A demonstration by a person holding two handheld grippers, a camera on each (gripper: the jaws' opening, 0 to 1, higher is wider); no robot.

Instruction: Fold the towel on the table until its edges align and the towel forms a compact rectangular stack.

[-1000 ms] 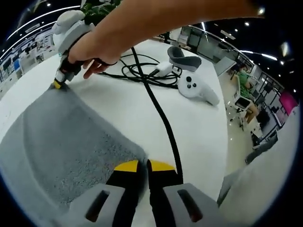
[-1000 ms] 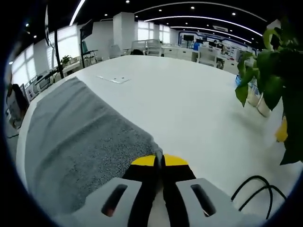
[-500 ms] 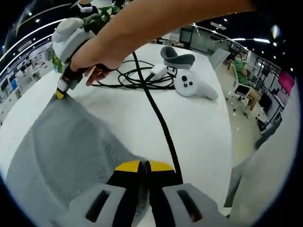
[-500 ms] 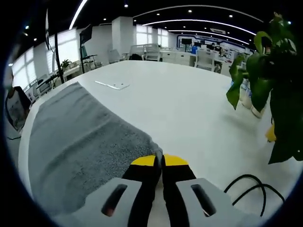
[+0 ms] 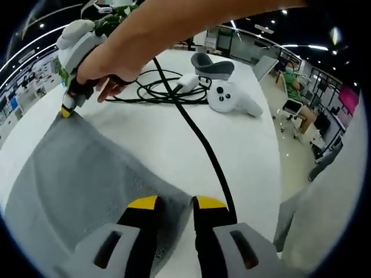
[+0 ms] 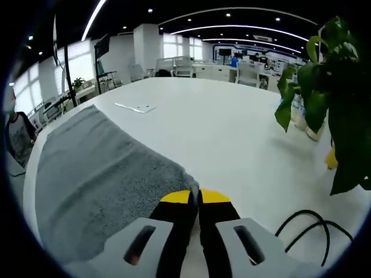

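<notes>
The grey towel (image 5: 81, 174) lies flat on the white table (image 5: 243, 150), its near edge cut off by the frame; the left gripper (image 5: 174, 204) has its jaws spread a little over the towel's near corner, though whether they touch the cloth is hard to make out. The right gripper (image 6: 194, 197) pinches the far corner, jaws pressed together. Beyond lie a black cable (image 5: 200, 139), a white controller (image 5: 232, 99) and a plant (image 6: 330, 87), partly cut off

No lettering, label, brand mark or number can be read anywhere here (the far office signs and screens are too small and blurred).
</notes>
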